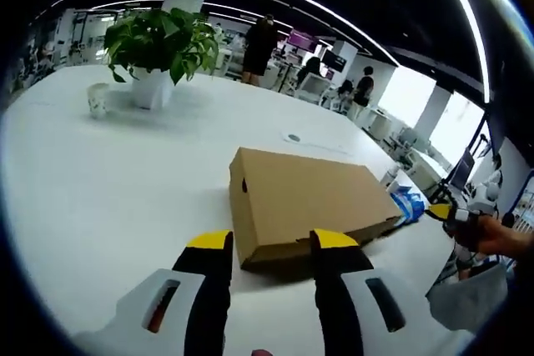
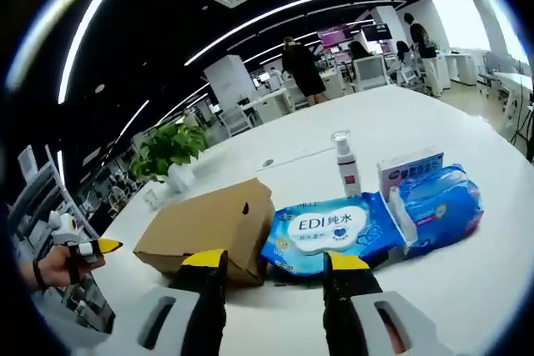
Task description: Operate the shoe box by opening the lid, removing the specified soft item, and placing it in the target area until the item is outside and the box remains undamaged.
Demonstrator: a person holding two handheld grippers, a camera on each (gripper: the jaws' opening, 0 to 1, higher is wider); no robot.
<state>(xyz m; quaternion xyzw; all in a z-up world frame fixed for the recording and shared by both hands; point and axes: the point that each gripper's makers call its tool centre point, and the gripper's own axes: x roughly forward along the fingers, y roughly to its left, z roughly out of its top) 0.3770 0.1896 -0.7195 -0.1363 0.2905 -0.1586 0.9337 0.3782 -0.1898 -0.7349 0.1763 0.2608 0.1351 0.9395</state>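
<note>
White table runs out under office lights, a potted plant far left. My left gripper hangs open, jaws spread just short of the closed shoe box's near corner. My right gripper is open too, box ahead-left, wet wipes pack touching its right side.

Plain brown shoe box on white table; black tongs with yellow tips; blue wipes pack.
</note>
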